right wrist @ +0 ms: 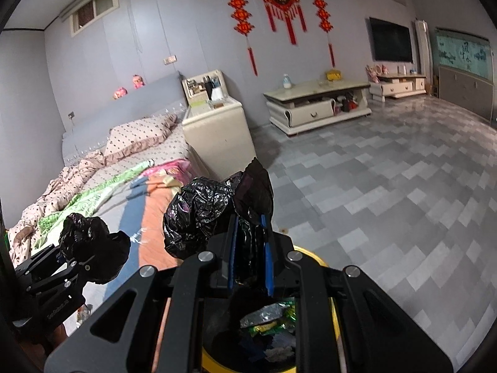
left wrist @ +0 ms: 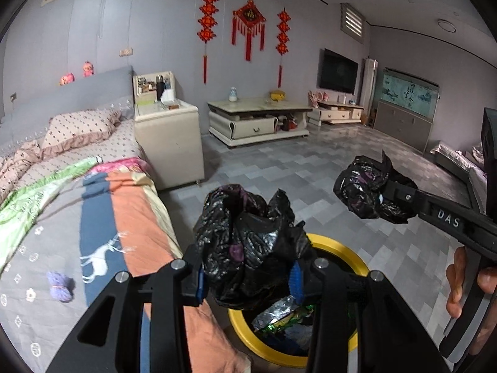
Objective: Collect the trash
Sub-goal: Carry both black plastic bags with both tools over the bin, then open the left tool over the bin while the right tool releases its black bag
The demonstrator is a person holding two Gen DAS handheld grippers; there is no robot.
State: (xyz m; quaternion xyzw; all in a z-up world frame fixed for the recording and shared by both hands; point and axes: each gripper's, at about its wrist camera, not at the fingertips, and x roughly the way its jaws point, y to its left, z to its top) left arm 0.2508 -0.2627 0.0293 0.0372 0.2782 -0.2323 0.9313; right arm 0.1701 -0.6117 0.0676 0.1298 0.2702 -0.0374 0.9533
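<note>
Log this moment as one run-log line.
left tongs: shut on bag edge | right tongs: shut on bag edge | above yellow bin, wrappers inside

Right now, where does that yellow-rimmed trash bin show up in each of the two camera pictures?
Left wrist view: the yellow-rimmed bin sits at bottom centre, beside the bed, under the left gripper and its black bag bunch.
Right wrist view: only slivers of the bin's rim show at bottom centre, mostly hidden behind the right gripper.
Shared landmark: the red wall decorations.
</note>
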